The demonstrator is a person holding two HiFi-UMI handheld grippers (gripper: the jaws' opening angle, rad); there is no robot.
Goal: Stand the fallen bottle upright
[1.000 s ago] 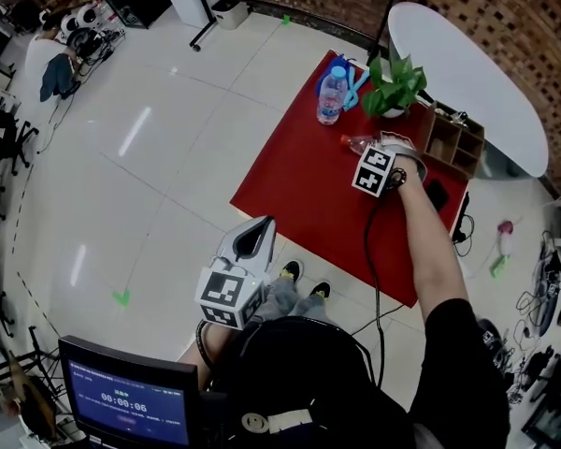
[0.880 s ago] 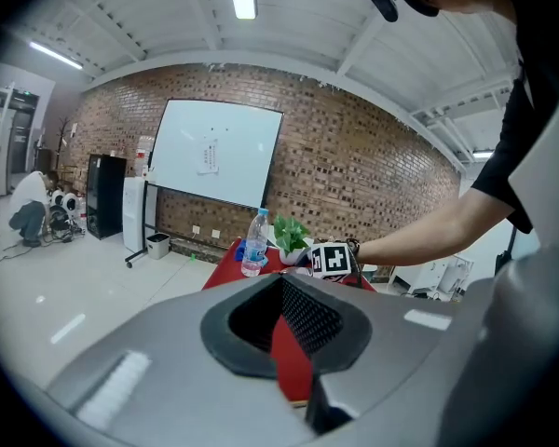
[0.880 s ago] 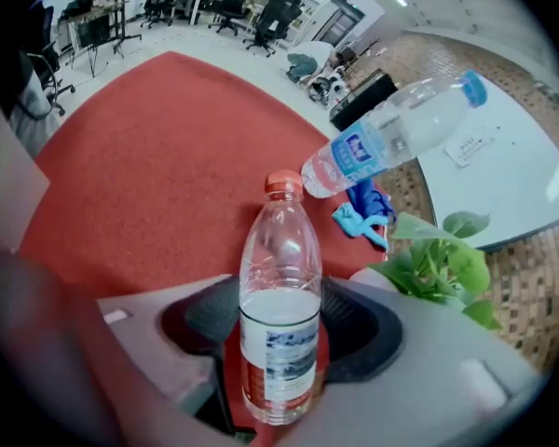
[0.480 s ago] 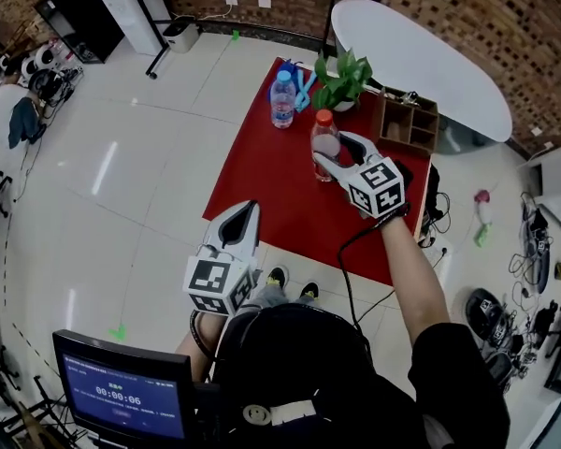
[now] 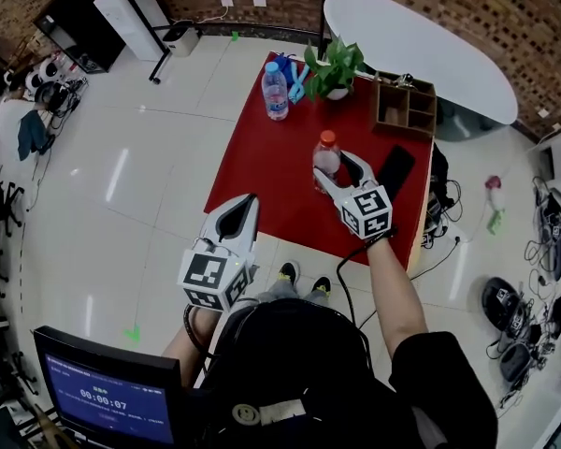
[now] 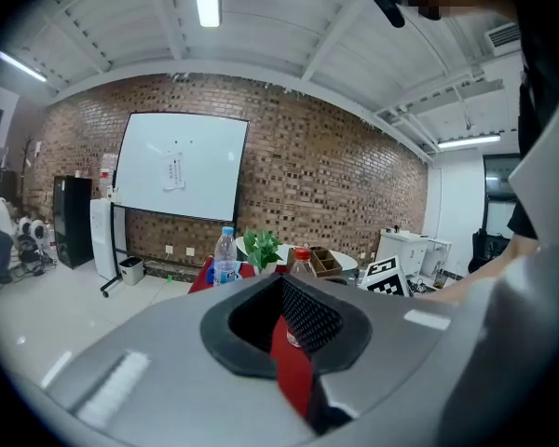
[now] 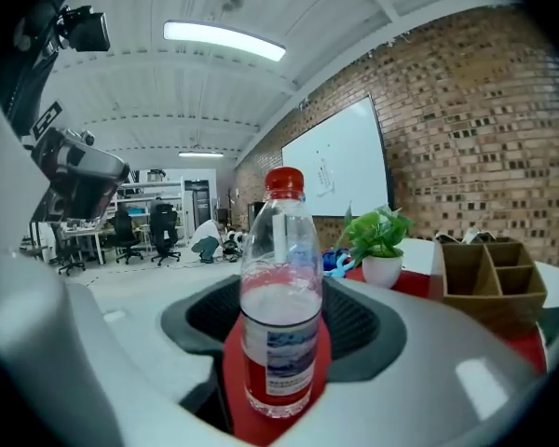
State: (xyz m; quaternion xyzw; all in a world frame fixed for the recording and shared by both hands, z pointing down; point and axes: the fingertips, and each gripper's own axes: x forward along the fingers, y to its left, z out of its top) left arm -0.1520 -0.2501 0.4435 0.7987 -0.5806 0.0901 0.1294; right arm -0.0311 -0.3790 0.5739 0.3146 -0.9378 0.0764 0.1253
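A clear bottle with a red cap and a red label stands upright between the jaws of my right gripper, which is shut on it over the middle of the red table. Whether its base touches the table I cannot tell. In the right gripper view the bottle fills the centre of the right gripper. My left gripper hangs shut and empty at the table's near left edge; through the left gripper the red-capped bottle shows.
A blue-capped water bottle stands at the table's far left corner beside a blue object and a potted plant. A wooden organiser and a flat black object sit at the right side. A white oval table lies beyond.
The red-capped bottle lay on its side near the plant; my right gripper has taken it, turned it upright and brought it toward the table's middle. The left gripper stayed low and empty.
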